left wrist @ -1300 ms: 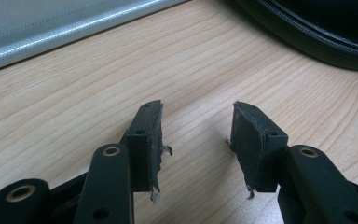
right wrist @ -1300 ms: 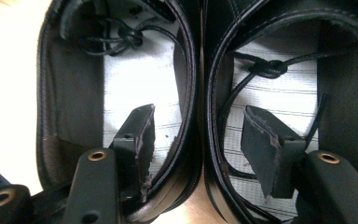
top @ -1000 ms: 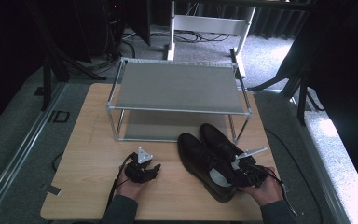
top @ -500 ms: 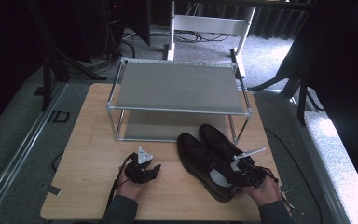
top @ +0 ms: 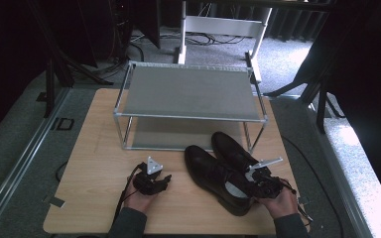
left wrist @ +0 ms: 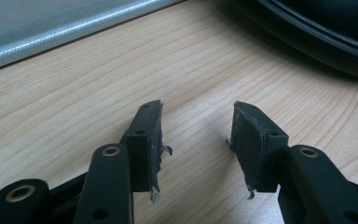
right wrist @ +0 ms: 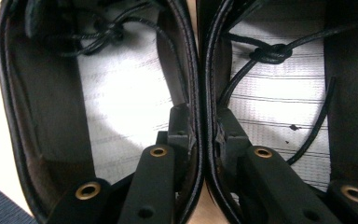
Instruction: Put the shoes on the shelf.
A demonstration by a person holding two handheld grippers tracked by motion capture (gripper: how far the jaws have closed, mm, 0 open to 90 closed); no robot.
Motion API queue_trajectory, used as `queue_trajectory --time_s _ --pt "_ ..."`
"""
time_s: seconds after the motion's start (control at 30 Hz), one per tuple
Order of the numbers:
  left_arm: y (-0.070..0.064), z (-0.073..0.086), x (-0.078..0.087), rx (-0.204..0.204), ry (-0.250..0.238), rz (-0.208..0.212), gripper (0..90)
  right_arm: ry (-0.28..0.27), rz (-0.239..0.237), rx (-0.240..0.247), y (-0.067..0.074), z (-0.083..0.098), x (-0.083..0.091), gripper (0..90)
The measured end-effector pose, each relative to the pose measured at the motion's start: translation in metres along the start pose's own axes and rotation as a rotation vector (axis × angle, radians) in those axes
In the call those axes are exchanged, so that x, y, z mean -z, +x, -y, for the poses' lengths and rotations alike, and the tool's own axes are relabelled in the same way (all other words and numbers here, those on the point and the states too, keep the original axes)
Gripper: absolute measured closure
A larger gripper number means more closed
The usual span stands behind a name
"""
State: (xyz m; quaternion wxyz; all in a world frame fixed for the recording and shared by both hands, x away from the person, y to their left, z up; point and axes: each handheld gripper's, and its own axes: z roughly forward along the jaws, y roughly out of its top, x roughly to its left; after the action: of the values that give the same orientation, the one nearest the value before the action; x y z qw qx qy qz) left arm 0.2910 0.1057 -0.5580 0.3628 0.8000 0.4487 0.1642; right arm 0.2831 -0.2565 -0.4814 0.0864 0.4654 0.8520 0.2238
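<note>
Two black leather lace-up shoes [top: 213, 173] lie side by side at the table's front right, toes toward the rack. My right gripper [right wrist: 203, 126] reaches in from the heel end, one jaw inside each shoe. Its jaws have just been closing and now pinch the two adjoining inner walls [right wrist: 200, 70] together. In the high view the right gripper [top: 257, 183] sits over the shoes' openings, held by a hand. My left gripper [left wrist: 196, 121] rests low over the bare wood, open, with nothing between its pads [left wrist: 151, 135]. From above, the left gripper [top: 158, 181] lies left of the shoes.
A two-shelf metal shoe rack [top: 188, 91] stands at the back of the wooden table [top: 99, 148]; its lower rail [left wrist: 51, 28] and a shoe's sole edge [left wrist: 317, 32] show ahead of the left gripper. Dark stands and cables surround the table.
Both hands and the shoes stay where they were. The right hand's grip over the shoe openings looks slightly tighter.
</note>
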Motion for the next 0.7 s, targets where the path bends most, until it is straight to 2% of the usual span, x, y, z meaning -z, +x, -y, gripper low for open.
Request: queue_trajectory --time_s 0.3,0.4,0.7 --pt "0.0 -0.0001 -0.0003 -0.001 -0.002 0.002 53.7 -0.04 -0.004 -0.019 -0.0013 0.0026 0.0008 80.6" --pt "0.0 -0.0001 -0.0004 0.0 -0.003 0.002 53.7 -0.058 0.008 -0.009 0.0012 0.0021 0.0027 80.7" --pt "0.0001 -0.0001 -0.0005 0.0 -0.003 0.003 53.7 -0.099 0.015 -0.031 0.0028 -0.0052 0.0055 80.7"
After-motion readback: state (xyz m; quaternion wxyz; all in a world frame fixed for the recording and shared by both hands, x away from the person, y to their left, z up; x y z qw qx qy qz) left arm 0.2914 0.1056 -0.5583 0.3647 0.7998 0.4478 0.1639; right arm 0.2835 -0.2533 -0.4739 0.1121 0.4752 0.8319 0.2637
